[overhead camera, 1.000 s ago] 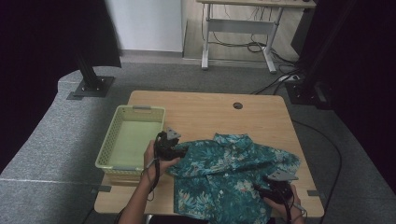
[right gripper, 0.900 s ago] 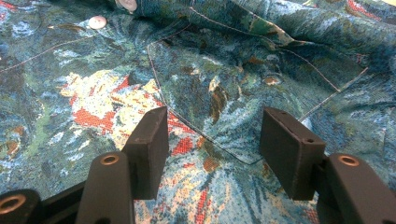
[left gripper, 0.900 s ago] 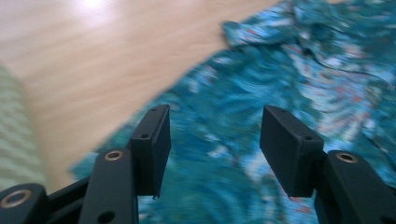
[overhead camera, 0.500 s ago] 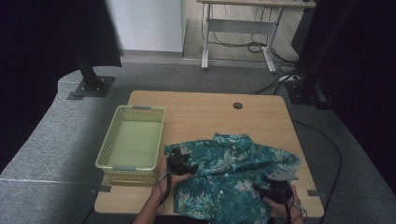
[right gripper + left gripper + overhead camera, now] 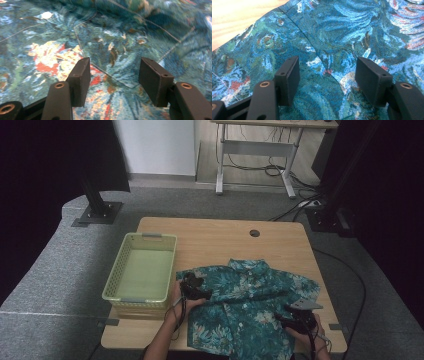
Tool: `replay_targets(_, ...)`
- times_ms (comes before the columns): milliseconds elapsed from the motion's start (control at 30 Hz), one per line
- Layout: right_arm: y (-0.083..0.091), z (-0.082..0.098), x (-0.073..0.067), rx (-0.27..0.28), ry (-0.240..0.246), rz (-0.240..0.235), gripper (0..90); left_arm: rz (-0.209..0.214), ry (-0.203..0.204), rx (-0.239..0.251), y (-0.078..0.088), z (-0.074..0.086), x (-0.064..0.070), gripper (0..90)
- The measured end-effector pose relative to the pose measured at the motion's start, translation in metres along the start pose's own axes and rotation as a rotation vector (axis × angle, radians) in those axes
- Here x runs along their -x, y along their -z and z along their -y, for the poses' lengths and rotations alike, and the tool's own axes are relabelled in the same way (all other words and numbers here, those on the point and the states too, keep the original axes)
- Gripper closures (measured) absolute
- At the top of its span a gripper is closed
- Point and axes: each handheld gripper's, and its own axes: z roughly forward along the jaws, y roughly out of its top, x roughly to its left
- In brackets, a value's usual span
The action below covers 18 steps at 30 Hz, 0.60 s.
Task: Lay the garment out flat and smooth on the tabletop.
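A teal floral short-sleeved shirt lies spread flat on the wooden table, collar toward the far side. My left gripper rests low over the shirt's left sleeve area; its jaws have just been opening and stand wide apart above flat cloth, gripping nothing. My right gripper hovers over the shirt's right side near the front edge, open, with the chest pocket seam lying between its jaws, not pinched.
A pale green plastic basket stands empty at the table's left, just beside my left hand. A round cable hole sits in the far tabletop. Dark stands and a white desk stand beyond the table on grey carpet.
My left gripper has come back from the shirt's far left edge toward me and sunk onto the sleeve, jaws wider. The shirt's left side now lies flatter. The right gripper has kept still.
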Motion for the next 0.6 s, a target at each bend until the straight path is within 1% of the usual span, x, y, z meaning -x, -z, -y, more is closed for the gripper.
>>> replay_targets(67, 0.0, 0.0, 0.005, 0.004, 0.0, 0.001, 41.6, -0.014, -0.005, -0.004, -0.003, -0.004, -0.003, 36.0)
replay_targets(100, 0.0, 0.001, 0.009, 0.004, -0.002, 0.008, 40.2, -0.022, -0.006, -0.005, -0.005, -0.006, -0.005, 35.8)
replay_targets(167, 0.001, 0.002, 0.015, 0.008, -0.016, 0.015, 40.5, -0.03, 0.008, -0.004, -0.009, -0.011, -0.009, 35.5)
replay_targets(200, 0.001, 0.003, 0.016, 0.01, -0.019, 0.02, 40.5, -0.031, 0.019, -0.006, -0.011, -0.014, -0.011, 35.3)
replay_targets(267, 0.002, 0.004, 0.018, 0.016, -0.022, 0.022, 40.5, -0.035, 0.017, -0.018, -0.014, -0.019, -0.013, 34.6)
replay_targets(333, 0.002, 0.004, 0.017, 0.015, -0.024, 0.028, 40.3, -0.048, 0.017, -0.036, -0.016, -0.023, -0.012, 35.5)
replay_targets(367, 0.002, 0.004, 0.017, 0.015, -0.025, 0.029, 40.3, -0.047, 0.025, -0.036, -0.014, -0.025, -0.011, 38.1)
replay_targets(400, 0.002, 0.004, 0.017, 0.015, -0.026, 0.031, 40.3, -0.035, 0.022, -0.026, -0.012, -0.025, -0.01, 39.3)
replay_targets(433, 0.002, 0.004, 0.017, 0.015, -0.027, 0.031, 40.1, -0.033, 0.014, -0.003, -0.007, -0.026, -0.007, 39.3)
replay_targets(500, 0.002, 0.004, 0.017, 0.012, -0.027, 0.029, 40.1, -0.05, -0.018, 0.035, 0.006, -0.024, 0.0, 39.4)
replay_targets(600, 0.002, 0.003, 0.016, 0.009, -0.035, 0.034, 40.0, -0.052, -0.06, 0.066, 0.023, -0.015, 0.011, 39.0)
